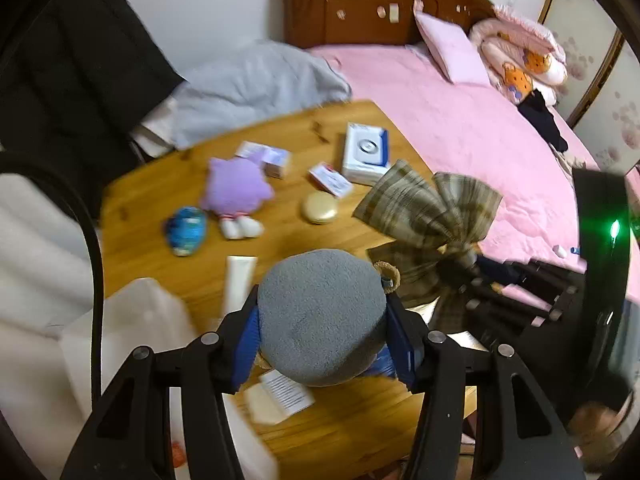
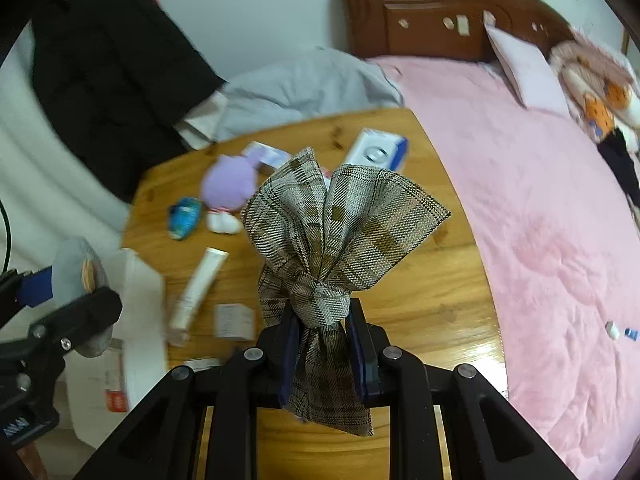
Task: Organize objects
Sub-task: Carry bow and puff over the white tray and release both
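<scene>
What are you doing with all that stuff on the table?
A person is tidying up with two grabbing tools. The left tool is clamped on a grey hat, and the right tool pinches a checked bow, both held above the wooden table. A purple plush toy, boxes and a tube lie on it.

no text here reads clearly. the folded leaflet (image 1: 280,398) on the table carries lines of print too blurred to make out, and the white-and-blue box (image 1: 366,154) shows only a round emblem, no legible words.
</scene>
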The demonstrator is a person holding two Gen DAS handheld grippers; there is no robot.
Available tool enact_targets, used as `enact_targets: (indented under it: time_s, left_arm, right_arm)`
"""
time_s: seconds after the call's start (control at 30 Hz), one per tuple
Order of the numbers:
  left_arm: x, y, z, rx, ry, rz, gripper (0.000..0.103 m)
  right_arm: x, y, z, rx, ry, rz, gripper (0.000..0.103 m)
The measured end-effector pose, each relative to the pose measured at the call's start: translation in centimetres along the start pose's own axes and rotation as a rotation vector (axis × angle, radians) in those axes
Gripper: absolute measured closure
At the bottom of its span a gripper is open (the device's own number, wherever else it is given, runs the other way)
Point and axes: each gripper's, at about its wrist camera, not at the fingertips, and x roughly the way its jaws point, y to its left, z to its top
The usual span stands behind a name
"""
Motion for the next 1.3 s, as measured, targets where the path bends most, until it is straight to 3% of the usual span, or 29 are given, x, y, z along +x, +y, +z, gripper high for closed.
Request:
enact_targets:
  time_s: [0.17, 0.33, 0.73, 0.97, 1.3]
  left_arm:
    - [-4.0, 3.2, -3.1, -0.005, -0.084, 0.092, 0.044]
    - [-6.8, 7.6, -6.3, -0.103, -0.107, 0.137, 0.044]
    - [-9.1, 15.0, -12.9, -0.332, -0.111, 0.214, 0.044]
    - [-9.5, 17.9, -16.0, -0.434, -0.102, 0.229, 0.044]
    - [-8.4, 19.1, -17.8, -0.467, -0.063, 0.213, 0.043]
  right_arm:
    - [-3.8, 5.1, -0.1, -0.084, -0.062, 0.058, 0.080]
    - [-6.7, 11.2, -0.7, -0.204, -0.101, 0.133, 0.080]
    - [-7.7, 23.1, -3.6, -0.453, -0.056, 0.250, 0.080]
    - [-7.9, 26.7, -4.8, -0.514, -0.041, 0.282, 0.079]
    - [-5.0, 28.3, -6.3, -0.514, 0.073, 0.244, 0.079]
